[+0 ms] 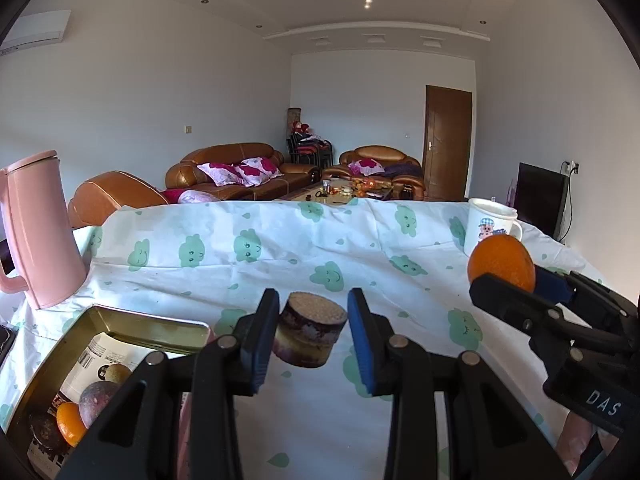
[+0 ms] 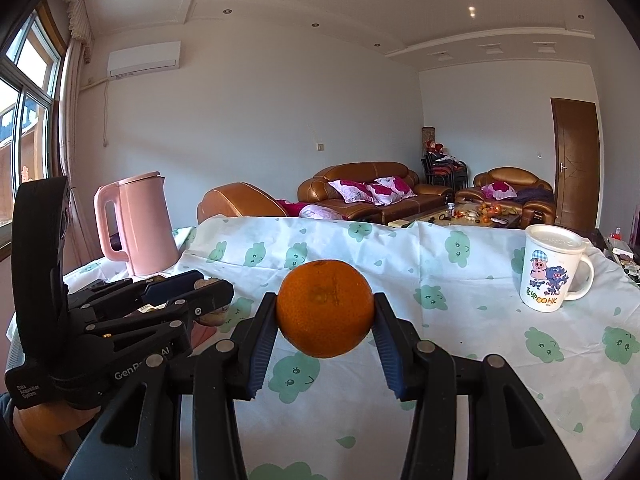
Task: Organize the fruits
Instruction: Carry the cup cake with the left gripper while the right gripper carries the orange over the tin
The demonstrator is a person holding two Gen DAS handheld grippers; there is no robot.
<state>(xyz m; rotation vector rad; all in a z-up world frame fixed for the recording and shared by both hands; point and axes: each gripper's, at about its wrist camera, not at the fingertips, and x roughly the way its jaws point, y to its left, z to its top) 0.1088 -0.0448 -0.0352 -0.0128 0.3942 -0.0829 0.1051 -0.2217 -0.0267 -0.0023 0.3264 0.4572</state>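
Observation:
My right gripper (image 2: 326, 312) is shut on an orange (image 2: 325, 307) and holds it above the cloth-covered table; the orange also shows in the left wrist view (image 1: 502, 262). My left gripper (image 1: 313, 320) is open, its blue pads on either side of a short purple-and-yellow cylinder (image 1: 310, 330) without touching it; whether the cylinder rests on the cloth I cannot tell. A gold metal tin (image 1: 120, 322) at the lower left holds a small orange (image 1: 69, 424), a dark purple round fruit (image 1: 98, 402), a yellowish round fruit (image 1: 116, 372) and a dark one (image 1: 44, 430).
A pink kettle (image 2: 138, 224) stands at the table's back left. A white cartoon mug (image 2: 550, 268) stands at the right. The white cloth with green clouds (image 2: 460, 320) covers the table. Sofas and a coffee table lie beyond the far edge.

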